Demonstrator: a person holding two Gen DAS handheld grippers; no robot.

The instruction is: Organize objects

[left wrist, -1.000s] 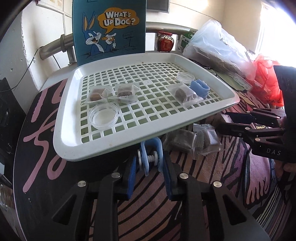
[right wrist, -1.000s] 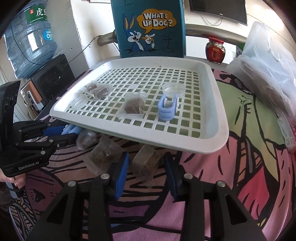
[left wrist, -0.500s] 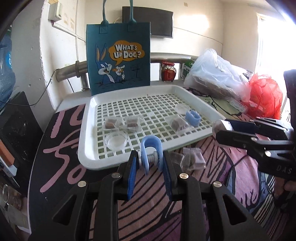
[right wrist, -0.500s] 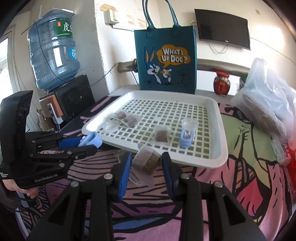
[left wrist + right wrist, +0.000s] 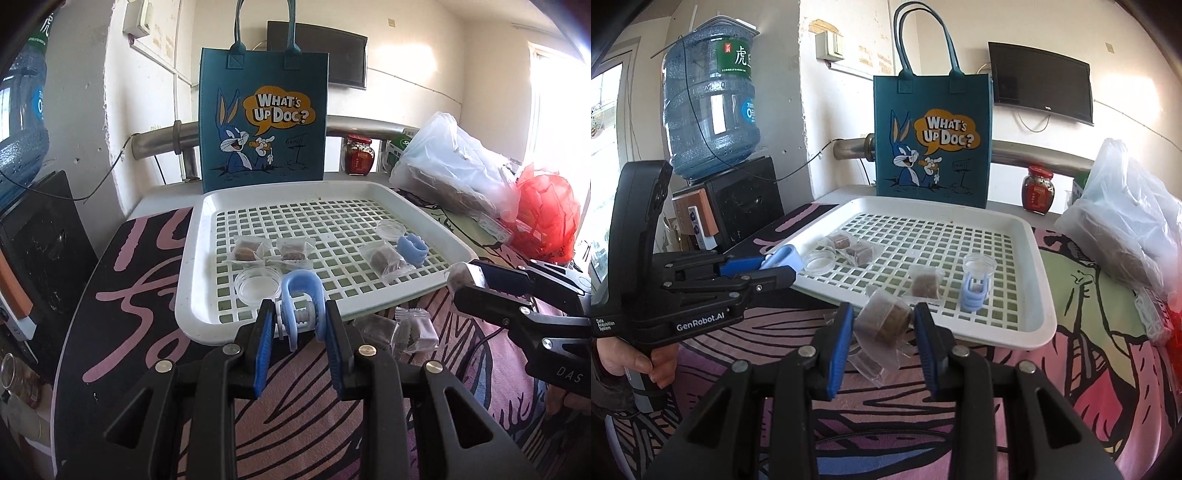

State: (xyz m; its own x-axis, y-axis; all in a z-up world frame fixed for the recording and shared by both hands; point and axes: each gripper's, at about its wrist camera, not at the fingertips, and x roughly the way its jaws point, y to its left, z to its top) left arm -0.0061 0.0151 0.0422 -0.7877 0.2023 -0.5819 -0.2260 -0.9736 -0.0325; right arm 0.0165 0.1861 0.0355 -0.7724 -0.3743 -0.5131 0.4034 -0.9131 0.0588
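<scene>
Left gripper point(image 5: 299, 325) is nearly closed, pads pinching a light-blue clip point(image 5: 301, 299) held off the table just in front of the near rim of the white tray point(image 5: 192, 295). Right gripper point(image 5: 882, 325) is a bit wider, jaws clamped on a wrapped brown snack packet point(image 5: 884, 319), also lifted clear of the patterned tablecloth point(image 5: 1071, 369) at the tray's front edge. In the tray: three more packets, two clear round dishes point(image 5: 258, 286) and a second blue clip point(image 5: 412, 249); two packets point(image 5: 399, 330) lie on the cloth by the tray's front edge, with a blue bag point(image 5: 263, 118) upright behind the tray.
</scene>
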